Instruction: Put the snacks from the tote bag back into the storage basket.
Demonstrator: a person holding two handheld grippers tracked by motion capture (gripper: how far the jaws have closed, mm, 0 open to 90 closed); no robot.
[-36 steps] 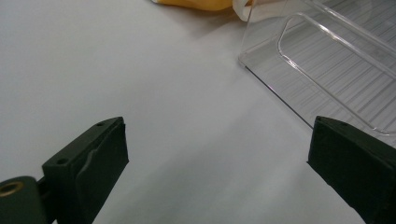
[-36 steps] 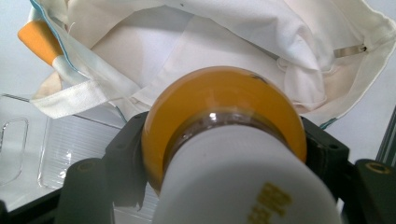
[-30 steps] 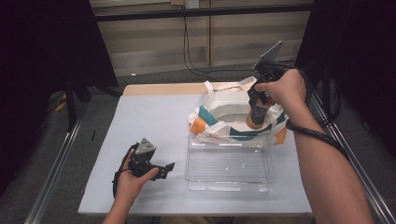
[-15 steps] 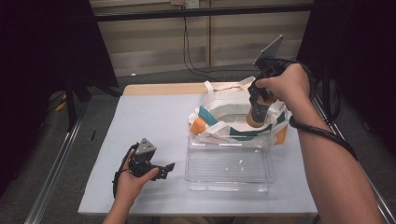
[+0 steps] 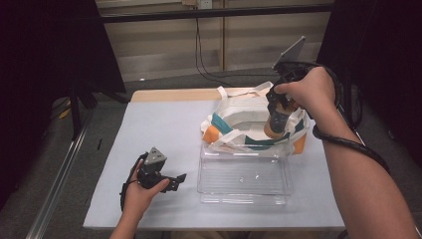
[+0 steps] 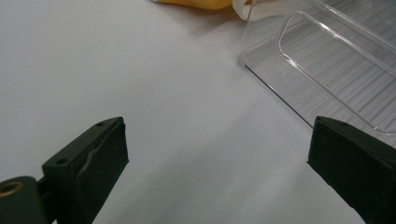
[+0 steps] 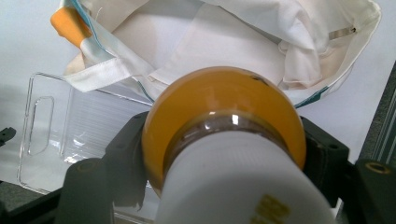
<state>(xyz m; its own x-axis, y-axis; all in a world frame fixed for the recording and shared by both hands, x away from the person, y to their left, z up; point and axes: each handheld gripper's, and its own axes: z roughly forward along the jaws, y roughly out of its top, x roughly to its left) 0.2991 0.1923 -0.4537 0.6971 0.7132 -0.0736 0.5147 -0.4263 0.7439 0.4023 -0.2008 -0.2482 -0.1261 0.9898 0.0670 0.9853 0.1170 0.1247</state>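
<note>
- High view: the table (image 5: 164, 124) carries a smooth pale sheet, and the person's left hand (image 5: 142, 191) rests on it near the front left, holding the left gripper (image 5: 171, 181) low over the surface, with its grey three-cornered plate on top
- In this view the jaws of the left gripper are too small to judge
- A clear plastic box (image 5: 244, 177), rectangular with ribbed walls, lies in the middle of the table; just behind it, touching its far edge, sits a soft cloth bag (image 5: 239, 124), white with teal bands and orange corners, its mouth open upward
- The right hand (image 5: 306, 92) holds the right gripper (image 5: 276, 127) pointing down over the open bag, and a bottle (image 5: 276, 122) stands upright between its jaws, brownish at the low end
- Left gripper view: the two black jaws are spread wide apart with nothing between them, only the matte pale sheet; this the high view does not tell
- At the upper right the clear box (image 6: 336, 60) shows its fine ribbing and a moulded handle slot, and an orange corner of the bag (image 6: 196, 3) is at the top edge
- Right gripper view: the jaws pinch the bottle (image 7: 224, 140) from both sides; it is round, with a glossy amber base and a white label bearing yellowish letters
- Behind it lies the bag (image 7: 224, 42), showing its crumpled white lining, and the clear box (image 7: 60, 126) at the left
</note>
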